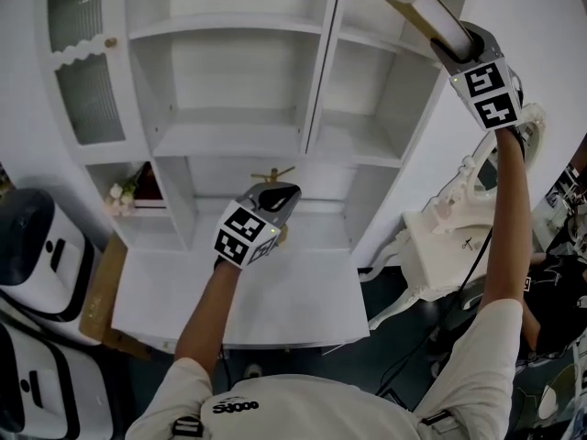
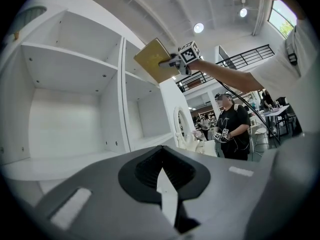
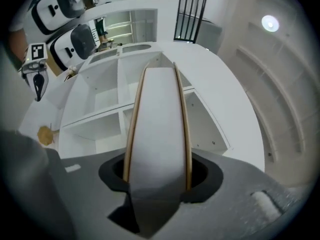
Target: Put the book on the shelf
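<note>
The book [image 1: 424, 12] has tan covers and white page edges. My right gripper [image 1: 459, 44] is shut on its lower end and holds it high, tilted, in front of the upper right compartment of the white shelf unit [image 1: 307, 108]. In the right gripper view the book [image 3: 157, 124] stands up between the jaws of the right gripper [image 3: 157, 176], page edges toward the camera. My left gripper [image 1: 273, 195] hangs lower, over the desk in front of the middle shelves, shut with nothing in it. The left gripper view shows its closed jaws [image 2: 162, 176] and the raised book [image 2: 155, 60].
A small wooden figure [image 1: 272, 174] sits on the low shelf behind my left gripper. Flowers [image 1: 122, 195] fill a lower left cubby. A white desk [image 1: 275, 296] lies below, an ornate white chair [image 1: 459, 218] stands right, white machines [image 1: 37, 246] left. A person in black [image 2: 232, 129] stands beyond.
</note>
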### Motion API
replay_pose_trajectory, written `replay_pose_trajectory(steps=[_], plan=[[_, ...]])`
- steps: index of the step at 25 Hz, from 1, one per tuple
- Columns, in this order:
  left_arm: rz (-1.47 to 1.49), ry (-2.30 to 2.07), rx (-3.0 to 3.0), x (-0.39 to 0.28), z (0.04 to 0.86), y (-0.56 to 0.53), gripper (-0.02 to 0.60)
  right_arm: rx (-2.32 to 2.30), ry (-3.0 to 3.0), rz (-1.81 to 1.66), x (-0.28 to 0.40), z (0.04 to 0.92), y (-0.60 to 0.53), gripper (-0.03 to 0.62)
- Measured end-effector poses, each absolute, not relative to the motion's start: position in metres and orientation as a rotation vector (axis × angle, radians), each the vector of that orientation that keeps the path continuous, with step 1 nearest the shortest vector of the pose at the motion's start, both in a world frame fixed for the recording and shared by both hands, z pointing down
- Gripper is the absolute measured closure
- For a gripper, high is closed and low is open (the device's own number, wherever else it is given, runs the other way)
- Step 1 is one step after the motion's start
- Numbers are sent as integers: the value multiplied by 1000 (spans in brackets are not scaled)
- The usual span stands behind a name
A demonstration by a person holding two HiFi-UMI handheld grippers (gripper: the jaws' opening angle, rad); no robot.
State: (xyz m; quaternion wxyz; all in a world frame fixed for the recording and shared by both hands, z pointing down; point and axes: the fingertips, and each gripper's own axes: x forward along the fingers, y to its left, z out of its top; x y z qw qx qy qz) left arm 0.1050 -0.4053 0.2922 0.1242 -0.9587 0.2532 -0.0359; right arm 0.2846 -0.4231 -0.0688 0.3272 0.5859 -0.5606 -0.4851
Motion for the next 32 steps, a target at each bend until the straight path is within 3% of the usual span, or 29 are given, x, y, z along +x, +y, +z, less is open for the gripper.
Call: replay_pose_trajectory(steps=[12,32], plan=[[-110,792,-2776,90,292,-402,563,1258,-1241,-1295,246,-36,-459,376],[-126,855,-2803,68,311,-421,563,1171,-1177,-1174,257,-14,-526,352]])
